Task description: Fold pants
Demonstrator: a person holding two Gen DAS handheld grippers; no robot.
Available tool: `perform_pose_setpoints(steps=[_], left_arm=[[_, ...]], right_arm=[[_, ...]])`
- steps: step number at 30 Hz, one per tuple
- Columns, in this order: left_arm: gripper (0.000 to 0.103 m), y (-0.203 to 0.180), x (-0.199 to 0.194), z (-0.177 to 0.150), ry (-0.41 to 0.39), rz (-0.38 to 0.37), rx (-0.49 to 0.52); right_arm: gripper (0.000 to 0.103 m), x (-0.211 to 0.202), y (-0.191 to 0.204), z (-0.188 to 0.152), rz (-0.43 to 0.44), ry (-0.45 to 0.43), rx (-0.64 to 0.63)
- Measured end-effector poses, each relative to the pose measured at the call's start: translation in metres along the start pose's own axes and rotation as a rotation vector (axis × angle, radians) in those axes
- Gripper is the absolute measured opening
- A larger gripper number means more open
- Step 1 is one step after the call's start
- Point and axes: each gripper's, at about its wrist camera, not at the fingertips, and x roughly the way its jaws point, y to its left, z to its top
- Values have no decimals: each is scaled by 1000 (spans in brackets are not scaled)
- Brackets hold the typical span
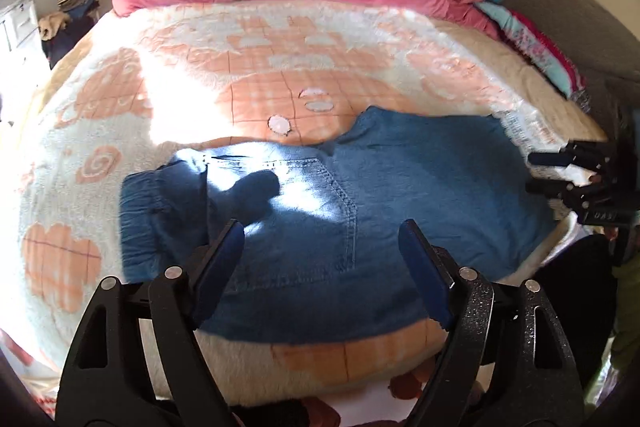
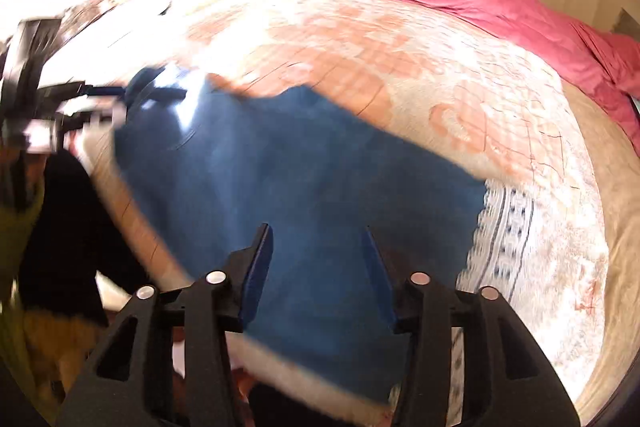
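Your left gripper (image 1: 322,239) hangs released above the folded blue pants (image 1: 360,211), which lie on the peach-patterned blanket (image 1: 256,67) near its front edge. Your right gripper (image 2: 318,243), at three o'clock from the left, is likewise released, nothing between its pads.

Left gripper (image 1: 322,231), right gripper (image 2: 316,235): jaws apart.

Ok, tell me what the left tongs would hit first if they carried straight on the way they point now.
Most likely the blue pants lying flat on the patterned blanket. The left tongs stand open with nothing between them, angled down over the denim near the stitched pocket; depth is hard to judge.
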Motion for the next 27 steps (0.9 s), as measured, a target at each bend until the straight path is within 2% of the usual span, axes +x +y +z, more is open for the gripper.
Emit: perform_pose_setpoints(steps=[2, 4, 6, 8, 11, 14, 17, 19, 21, 23, 27], left_arm=[[73, -2, 16, 0, 27, 56, 15], [73, 4, 30, -9, 83, 153, 17], [74, 17, 38, -22, 128, 177, -4], [74, 29, 36, -35, 129, 116, -31], [74, 38, 30, -45, 119, 66, -59], [74, 39, 24, -44, 116, 50, -89], [75, 37, 5, -33, 62, -55, -138], [79, 29, 0, -20, 33, -82, -112], [80, 18, 3, -3, 27, -69, -68], [81, 4, 13, 18, 32, -96, -19], [82, -20, 45, 63, 65, -65, 94]], right_arm=[[56, 14, 1, 12, 19, 16, -10], [57, 34, 2, 20, 34, 47, -6], [57, 56, -4, 18, 14, 111, 12], [58, 74, -8, 11, -26, 173, 32], [60, 76, -12, 6, -17, 149, 62], [60, 73, -5, 3, -46, 144, 12], [60, 55, -9, 11, 8, 71, 31], [60, 43, -16, 26, 39, 0, 62], [60, 36, -26, 39, -14, -40, 80], [60, 31, -43, 47, -55, -62, 132], [60, 16, -98, 41, -136, -145, 317]])
